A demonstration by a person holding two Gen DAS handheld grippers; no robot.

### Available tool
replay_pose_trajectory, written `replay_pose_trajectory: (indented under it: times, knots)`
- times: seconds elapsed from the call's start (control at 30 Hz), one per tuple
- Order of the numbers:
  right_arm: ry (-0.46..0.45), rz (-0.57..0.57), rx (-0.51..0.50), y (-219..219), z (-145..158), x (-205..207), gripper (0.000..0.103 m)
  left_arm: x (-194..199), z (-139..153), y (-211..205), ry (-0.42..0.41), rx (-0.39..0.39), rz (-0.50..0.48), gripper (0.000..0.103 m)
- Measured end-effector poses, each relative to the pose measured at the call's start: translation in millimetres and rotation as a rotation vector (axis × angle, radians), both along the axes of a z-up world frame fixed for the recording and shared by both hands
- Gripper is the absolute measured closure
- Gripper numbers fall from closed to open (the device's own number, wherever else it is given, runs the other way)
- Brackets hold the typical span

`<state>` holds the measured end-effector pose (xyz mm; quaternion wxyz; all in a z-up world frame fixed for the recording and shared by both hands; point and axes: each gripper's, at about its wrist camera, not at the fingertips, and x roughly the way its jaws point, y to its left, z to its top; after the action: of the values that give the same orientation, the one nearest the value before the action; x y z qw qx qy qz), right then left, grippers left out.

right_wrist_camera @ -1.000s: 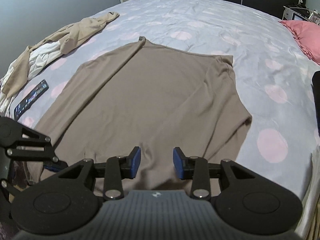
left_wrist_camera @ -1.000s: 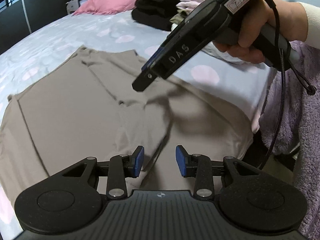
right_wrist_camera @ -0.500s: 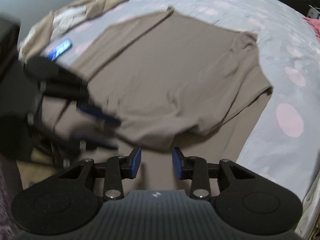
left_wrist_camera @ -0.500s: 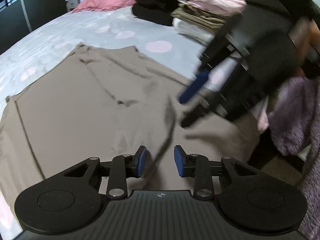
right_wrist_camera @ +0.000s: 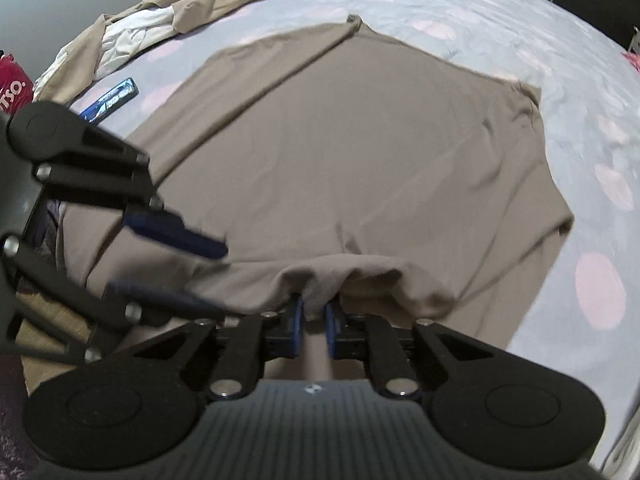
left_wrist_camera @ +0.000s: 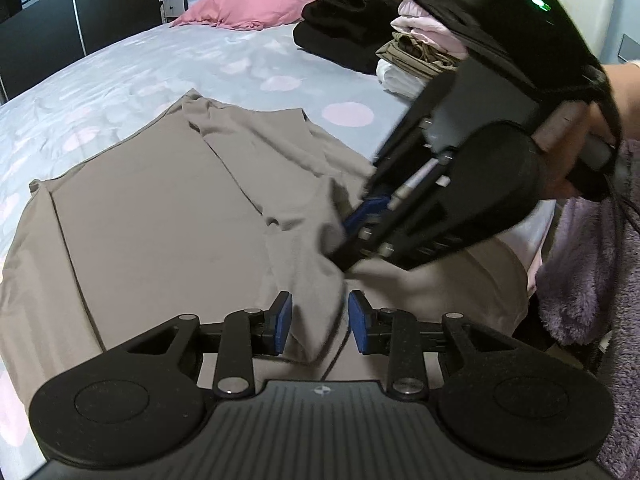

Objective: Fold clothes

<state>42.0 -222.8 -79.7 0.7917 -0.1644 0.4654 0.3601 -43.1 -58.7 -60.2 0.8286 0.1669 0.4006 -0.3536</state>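
Looking along the left gripper (left_wrist_camera: 316, 326), the left wrist view shows its fingers (left_wrist_camera: 282, 322) standing narrowly apart astride a raised ridge of the taupe shirt (left_wrist_camera: 160, 216), the pads not visibly pressing the cloth; the shirt lies spread on the bed (left_wrist_camera: 140, 76), its near hem at the bed's edge, presumably so that the hem can be lifted and carried over in a fold. The right gripper (left_wrist_camera: 360, 232), carried in the person's hand (left_wrist_camera: 576, 148), comes in from the right and meets the same hem just beside the ridge. Folded clothes (left_wrist_camera: 416, 52) and a pink pillow (left_wrist_camera: 256, 4) sit well apart at the far side. In the right wrist view the right gripper's jaws are closing, a bunched pleat of hem pinched between the fingers (right_wrist_camera: 297, 318), and the left gripper (right_wrist_camera: 180, 268) hangs blurred at the left over the same edge. Beyond the shirt the bed offers open sheet for the fold to travel; a dark phone (right_wrist_camera: 114, 98) and a loose heap of unfolded garments (right_wrist_camera: 168, 20) lie off to the left, clear of that path
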Motion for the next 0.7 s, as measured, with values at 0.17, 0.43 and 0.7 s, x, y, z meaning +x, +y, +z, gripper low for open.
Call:
replay_pose_trajectory:
  times: [0.17,0.43,0.7]
  knots:
    - [-0.027,0.004,0.006,13,3,10,0.094,-2,-2,1,-0.003,0.012,-0.011,0.074]
    - [-0.044,-0.019,0.013,21,6,28,0.094,-9,0,-4,-0.027,-0.018,-0.073,0.074]
    - [-0.037,-0.027,0.018,25,4,36,0.094,-17,-11,-20,-0.054,0.043,-0.151,0.074]
